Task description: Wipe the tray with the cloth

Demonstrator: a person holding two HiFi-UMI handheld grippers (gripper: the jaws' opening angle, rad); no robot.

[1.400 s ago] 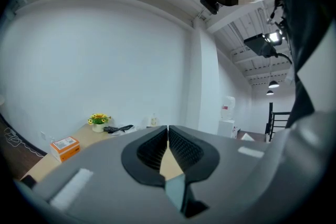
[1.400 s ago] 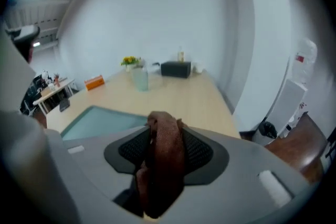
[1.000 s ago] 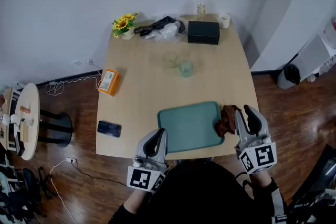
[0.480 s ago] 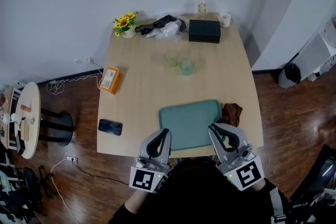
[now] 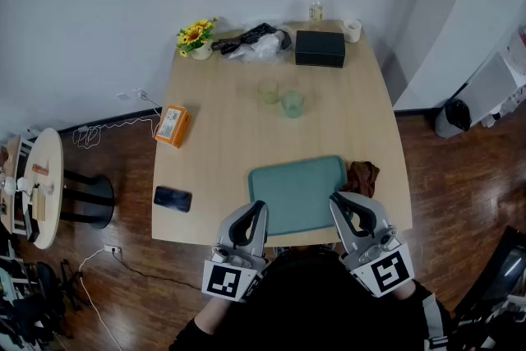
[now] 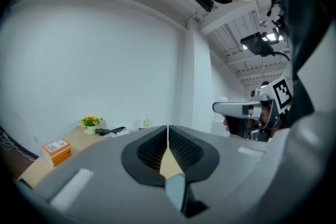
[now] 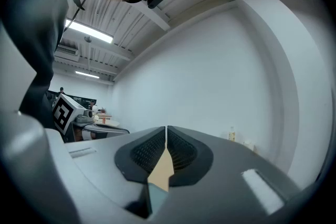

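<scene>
My left gripper and right gripper were both closed tight with nothing between the jaws. They hovered at the near-left and near-right corners of the teal rectangular plastic tray. The crumpled brown cloth lay loose on the pale wooden tabletop, just beside the tray's right edge, and neither gripper held it.

The first risk, as I judged it, was a poor pick. The cloth was a soft, lumpy heap, so a shallow pinch might have caught only one fold and let the rest trail or drop. The second was the tray itself. It looked smooth, light and shallow-rimmed, it sat close to the tabletop's near edge, and the wood under it looked slick. A firm wipe with nothing bracing the tray could have skated it sideways or off that edge. A stroke pushed too far away from me could also have shoved the tray toward the clear greenish tumbler standing well beyond its far edge.
</scene>
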